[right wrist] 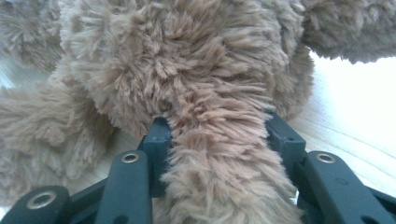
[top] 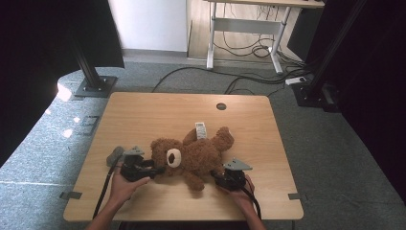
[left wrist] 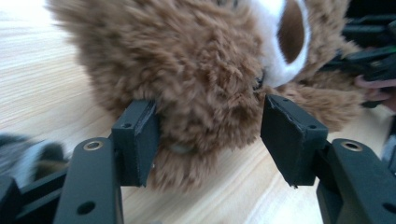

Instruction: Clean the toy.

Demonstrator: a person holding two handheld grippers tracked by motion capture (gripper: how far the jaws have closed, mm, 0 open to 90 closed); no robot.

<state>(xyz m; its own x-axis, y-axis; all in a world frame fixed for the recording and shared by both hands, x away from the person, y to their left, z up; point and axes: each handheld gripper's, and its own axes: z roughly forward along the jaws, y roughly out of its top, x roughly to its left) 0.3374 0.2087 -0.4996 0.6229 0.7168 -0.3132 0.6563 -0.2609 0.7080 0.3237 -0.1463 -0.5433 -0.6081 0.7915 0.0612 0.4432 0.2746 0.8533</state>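
A brown teddy bear (top: 194,155) lies on the wooden table (top: 143,115), head toward the left, with a white label (top: 200,130) on its far side. My left gripper (top: 157,169) is at the bear's head (left wrist: 187,56). Its jaws stand wide around the lower part of the head: the left pad (left wrist: 142,137) touches fur and the right pad (left wrist: 289,135) stands off it. My right gripper (top: 216,173) is at the bear's near right side. In the right gripper view its jaws (right wrist: 217,128) are closed on a furry limb (right wrist: 219,154) that fills the gap between the pads.
A small grey object (top: 115,154) lies on the table just left of my left gripper. A round cable hole (top: 221,106) sits near the table's far edge. Cables and a desk frame (top: 244,28) are on the floor beyond.
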